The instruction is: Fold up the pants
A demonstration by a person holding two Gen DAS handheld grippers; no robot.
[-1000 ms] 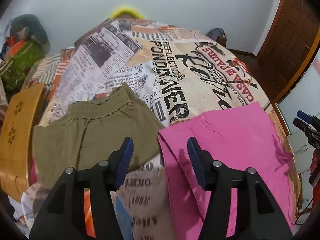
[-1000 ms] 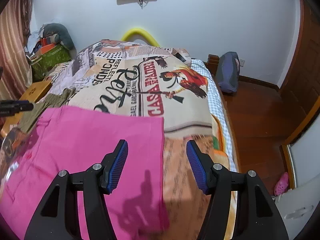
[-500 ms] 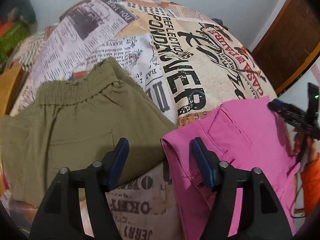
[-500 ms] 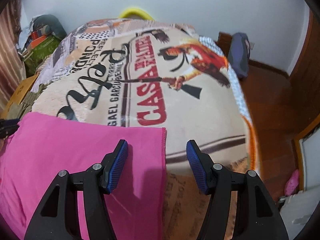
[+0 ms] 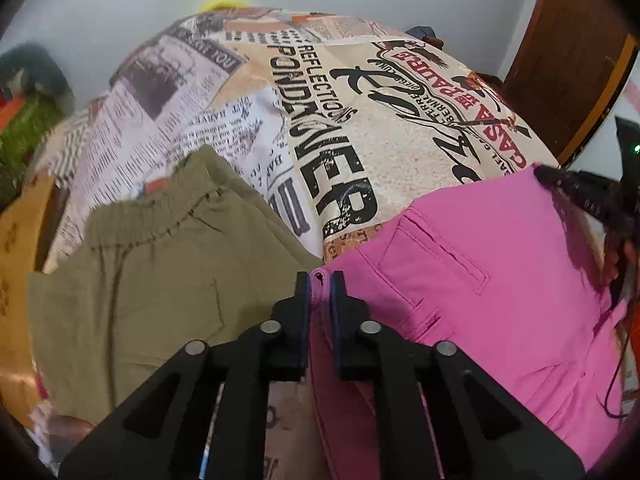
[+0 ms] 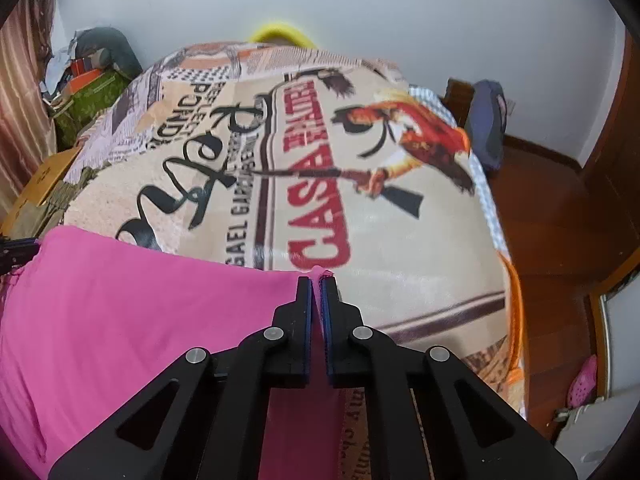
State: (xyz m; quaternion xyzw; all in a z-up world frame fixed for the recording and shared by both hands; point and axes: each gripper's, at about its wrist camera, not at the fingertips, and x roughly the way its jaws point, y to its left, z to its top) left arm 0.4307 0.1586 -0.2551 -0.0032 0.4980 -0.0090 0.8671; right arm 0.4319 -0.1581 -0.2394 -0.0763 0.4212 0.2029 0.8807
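Pink pants [image 5: 480, 288] lie flat on a bed with a printed cover [image 5: 360, 120]. My left gripper [image 5: 319, 280] is shut on the pants' waist corner beside the back pocket. My right gripper [image 6: 316, 282] is shut on the far corner of the pink pants [image 6: 140, 320] at the other end. The right gripper also shows at the right edge of the left wrist view [image 5: 592, 196]. The left gripper shows at the left edge of the right wrist view [image 6: 16, 250].
Olive green pants [image 5: 152, 280] lie folded to the left of the pink ones. A wooden piece [image 5: 16, 248] stands at the bed's left side. A wooden floor [image 6: 560, 232] and door lie to the right of the bed. Clutter [image 6: 88, 80] is piled at the far left.
Both grippers were open over the pants' edges and have now shut on the pink cloth, left on the waist corner, right on the far corner.
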